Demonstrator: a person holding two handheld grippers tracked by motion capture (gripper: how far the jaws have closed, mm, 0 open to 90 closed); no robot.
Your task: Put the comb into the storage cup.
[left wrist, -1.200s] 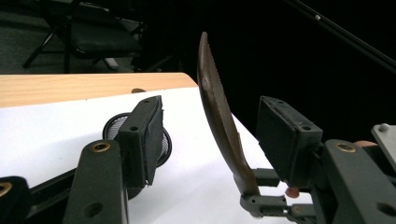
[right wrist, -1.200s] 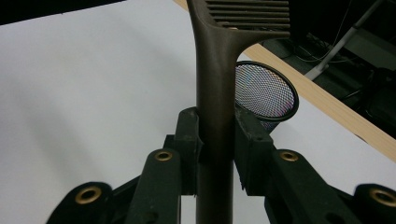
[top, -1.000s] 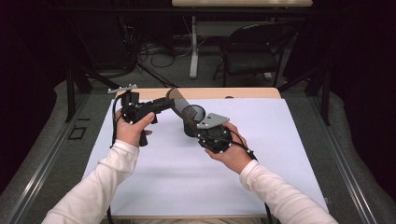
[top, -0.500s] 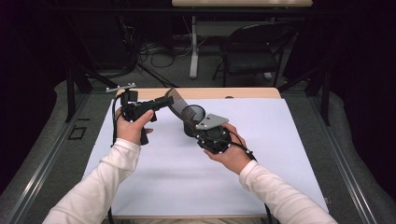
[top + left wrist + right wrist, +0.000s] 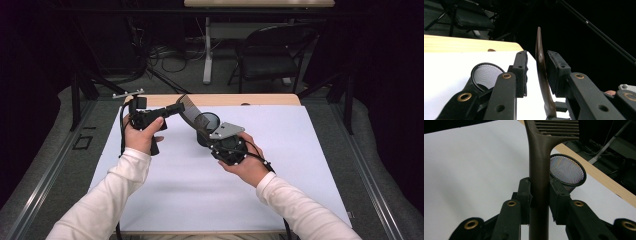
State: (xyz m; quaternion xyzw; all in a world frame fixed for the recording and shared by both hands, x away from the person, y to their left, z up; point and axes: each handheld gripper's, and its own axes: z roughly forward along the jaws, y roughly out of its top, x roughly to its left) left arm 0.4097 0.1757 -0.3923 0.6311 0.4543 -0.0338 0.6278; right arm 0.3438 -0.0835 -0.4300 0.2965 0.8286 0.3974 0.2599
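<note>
A brown slotted spatula (image 5: 187, 111) is held up over the table, between my two grippers. My right gripper (image 5: 539, 186) is shut on its handle (image 5: 538, 162), and the slotted head rises beyond the pads. My left gripper (image 5: 537, 58) reaches in from the left with the head (image 5: 541, 65) edge-on between its jaws. Those jaws have just been closing. A gap still shows beside the left pad, and the right pad lies close to the blade. A black mesh cup (image 5: 206, 121) stands on the white sheet just behind the right gripper (image 5: 205, 135).
A white sheet (image 5: 300, 165) covers the wooden table, whose far edge (image 5: 260, 100) stays bare. A black chair (image 5: 272, 55), table legs and cables stand on the floor beyond. Dark metal rails run along both sides of the table.
The left gripper's jaws have drawn closer around the spatula's head. Both hands and the spatula have stayed where they were.
</note>
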